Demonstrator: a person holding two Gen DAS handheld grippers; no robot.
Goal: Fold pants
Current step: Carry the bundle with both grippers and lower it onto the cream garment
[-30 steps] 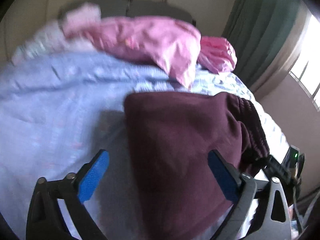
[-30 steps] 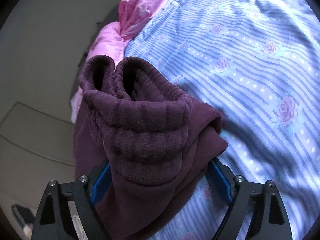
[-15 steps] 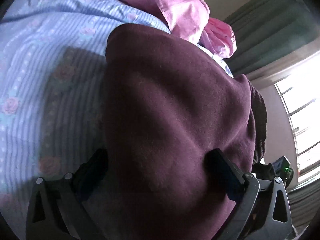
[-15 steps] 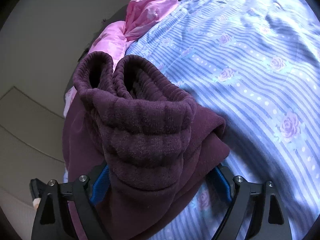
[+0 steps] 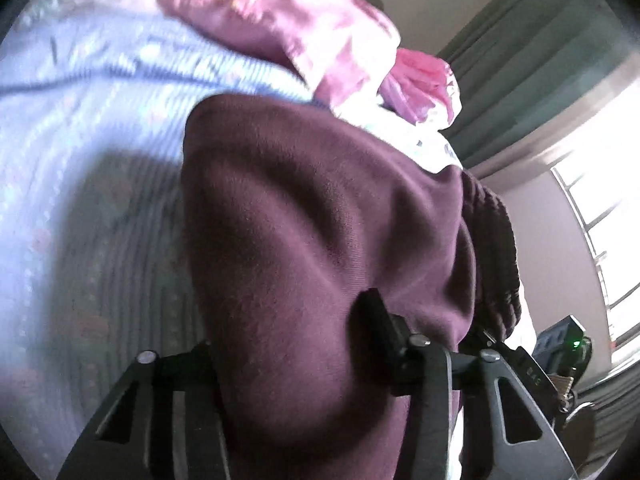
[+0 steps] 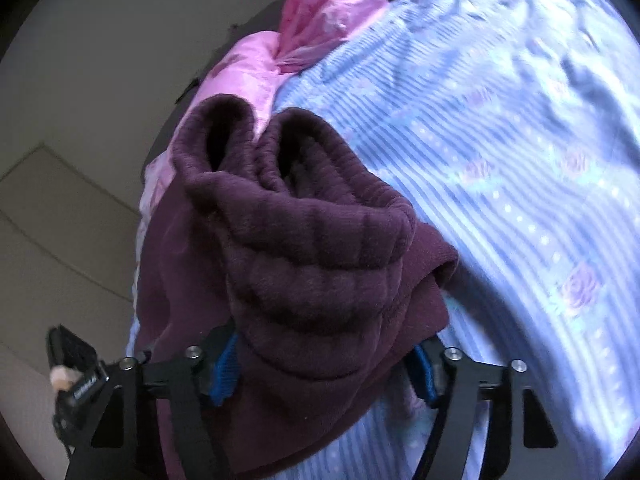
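my left gripper (image 5: 288,340) fills the bottom of the left wrist view. its jaws have just been closing and now pinch a thick fold of the maroon pants (image 5: 320,240), the cloth bulging up between the two fingers and covering the centre of the frame. the pants lie on a blue striped bedsheet (image 5: 80,160) printed with small roses, which fills the left of that frame. a pink quilt (image 5: 280,20) is heaped across the top, and a green curtain (image 5: 540,60) beside a bright window (image 5: 600,200) takes the right edge.

my right gripper (image 6: 324,372) sits at the bottom of the right wrist view. its jaws have also just been closing, and their blue pads (image 6: 226,368) press on either side of the ribbed waistband (image 6: 304,260), which bunches up in the centre of the frame. the sheet spreads over the right half, and pink fabric shows at top centre.
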